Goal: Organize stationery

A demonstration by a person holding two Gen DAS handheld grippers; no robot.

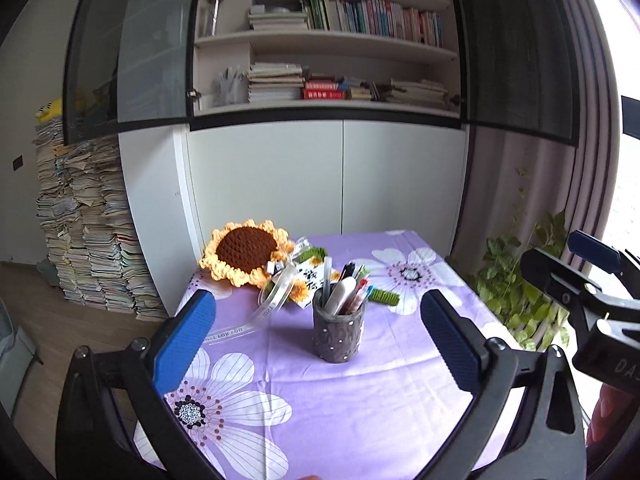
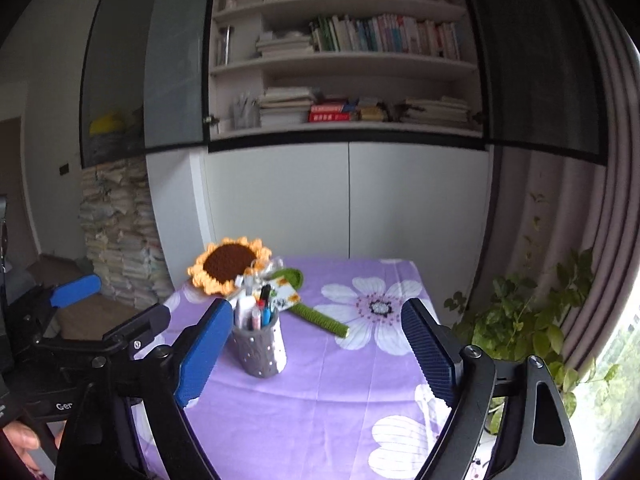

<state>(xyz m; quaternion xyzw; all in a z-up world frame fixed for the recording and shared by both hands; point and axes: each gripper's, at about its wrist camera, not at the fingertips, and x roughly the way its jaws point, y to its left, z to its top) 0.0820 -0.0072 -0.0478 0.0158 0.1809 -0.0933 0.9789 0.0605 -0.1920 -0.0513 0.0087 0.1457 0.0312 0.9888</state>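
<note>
A grey dotted pen holder (image 1: 339,338) (image 2: 260,354) stands upright on the purple flowered tablecloth (image 1: 360,392) (image 2: 320,392), filled with several pens and markers (image 1: 347,292) (image 2: 256,312). My left gripper (image 1: 318,300) hovers above the near part of the table, open, with nothing between its blue pads; the holder is farther away, seen through the gap. My right gripper (image 2: 318,308) is open and empty too, with the holder just past its left finger (image 2: 204,352). Each gripper shows at the edge of the other's view.
A crocheted sunflower (image 1: 246,252) (image 2: 228,266) with a green stem, ribbon and card lies behind the holder. A white cabinet and bookshelves (image 1: 328,60) back the table. Stacked papers (image 1: 88,232) rise at the left; a leafy plant (image 2: 528,312) and curtain are at the right.
</note>
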